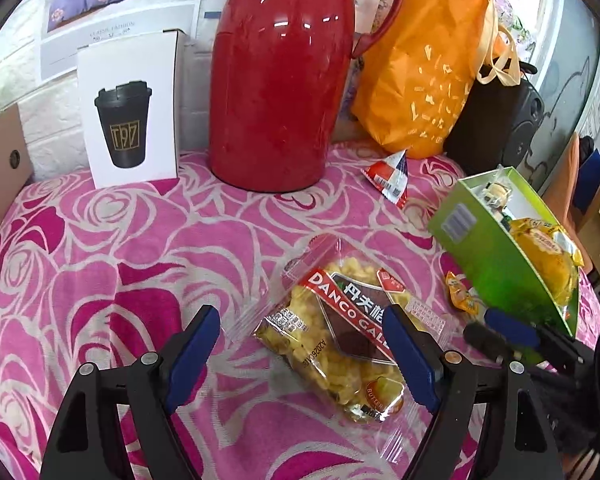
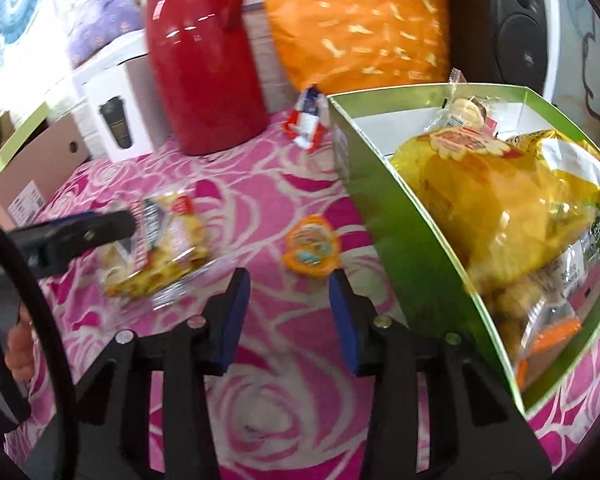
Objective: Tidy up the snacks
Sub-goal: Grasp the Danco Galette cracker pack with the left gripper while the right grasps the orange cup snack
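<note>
My left wrist cam looks fwd and down, close over the waffle packet [image 1: 340, 340]. Right cam sits low beside the green box [image 2: 412, 248], probably mid-motion, blurry. Both share the red thermos [image 1: 276, 76] w/ pink cloth [image 1: 120, 240].

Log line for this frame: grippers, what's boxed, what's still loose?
left gripper: open over Danco bag | right gripper: open, empty | green box: yellow packet inside | loose: orange packet, triangular packet

A lived-in home: a rose-patterned pink cloth [image 1: 100, 240] is covering the tabletop, a red thermos jug [image 1: 280, 80] is standing beside a boxed travel cup [image 1: 130, 116], and an orange tote bag [image 1: 424, 64] is leaning against a black speaker [image 1: 500, 124].
</note>
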`<state>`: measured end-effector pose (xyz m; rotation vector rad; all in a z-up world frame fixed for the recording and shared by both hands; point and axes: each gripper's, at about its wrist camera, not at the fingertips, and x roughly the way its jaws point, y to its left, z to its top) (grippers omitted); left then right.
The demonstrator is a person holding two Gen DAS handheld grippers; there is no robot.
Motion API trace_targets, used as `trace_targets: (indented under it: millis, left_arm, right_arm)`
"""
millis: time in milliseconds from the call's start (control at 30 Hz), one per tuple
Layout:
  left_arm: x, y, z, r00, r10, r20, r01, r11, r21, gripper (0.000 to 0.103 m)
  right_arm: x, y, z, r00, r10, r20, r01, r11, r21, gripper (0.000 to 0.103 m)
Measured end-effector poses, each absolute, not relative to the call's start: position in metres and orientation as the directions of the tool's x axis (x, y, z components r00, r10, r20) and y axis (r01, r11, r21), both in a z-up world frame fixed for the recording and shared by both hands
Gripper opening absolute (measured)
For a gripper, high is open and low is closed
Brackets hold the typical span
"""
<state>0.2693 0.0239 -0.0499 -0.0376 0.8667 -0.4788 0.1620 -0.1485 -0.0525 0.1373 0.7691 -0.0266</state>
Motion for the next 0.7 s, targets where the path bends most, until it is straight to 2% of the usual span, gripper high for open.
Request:
trace_targets:
  millis: [133,200,333,367,400,600,700]
  left_arm:
    - [0.269,0.018,-0.058,0.537,-0.427,-0.727,0.397,0.889,-0.229,0.084]
    - [0.267,0.017,-0.059,0.521,-0.457,-0.721,0.412,0.874,-0.257,0.072]
    - [0.264,0.017,-0.058,0.517,-0.473,-0.713,0.413,0.868,-0.276,0.062]
    - [0.262,0.017,-0.058,0.515,-0.479,-0.711,0.412,0.865,-0.285,0.057]
    - [0.261,0.018,-0.058,0.51,-0.491,-0.706,0.414,0.86,-0.298,0.043]
    - [0.238,0.015,-0.044,0.532,-0.483,-0.695,0.442,0.859,-0.259,0.024]
    - [0.229,0.014,-0.033,0.548,-0.478,-0.686,0.448,0.861,-0.242,0.019]
  right_arm:
    - [0.173,-0.156,-0.058,0.698,0.033,-0.715,0.106,0.983,0.149,0.044]
    - [0.179,-0.152,-0.061,0.683,0.012,-0.731,0.115,0.986,0.124,0.047]
    - [0.189,-0.149,-0.062,0.681,0.001,-0.732,0.128,0.984,0.12,0.048]
    - [0.19,-0.15,-0.062,0.682,0.008,-0.731,0.126,0.984,0.129,0.047]
    - [0.189,-0.151,-0.063,0.682,0.013,-0.731,0.126,0.983,0.134,0.037]
    - [0.174,-0.152,-0.058,0.695,0.053,-0.717,0.09,0.983,0.16,0.034]
    - [0.157,-0.147,-0.05,0.71,0.077,-0.7,0.052,0.986,0.161,0.034]
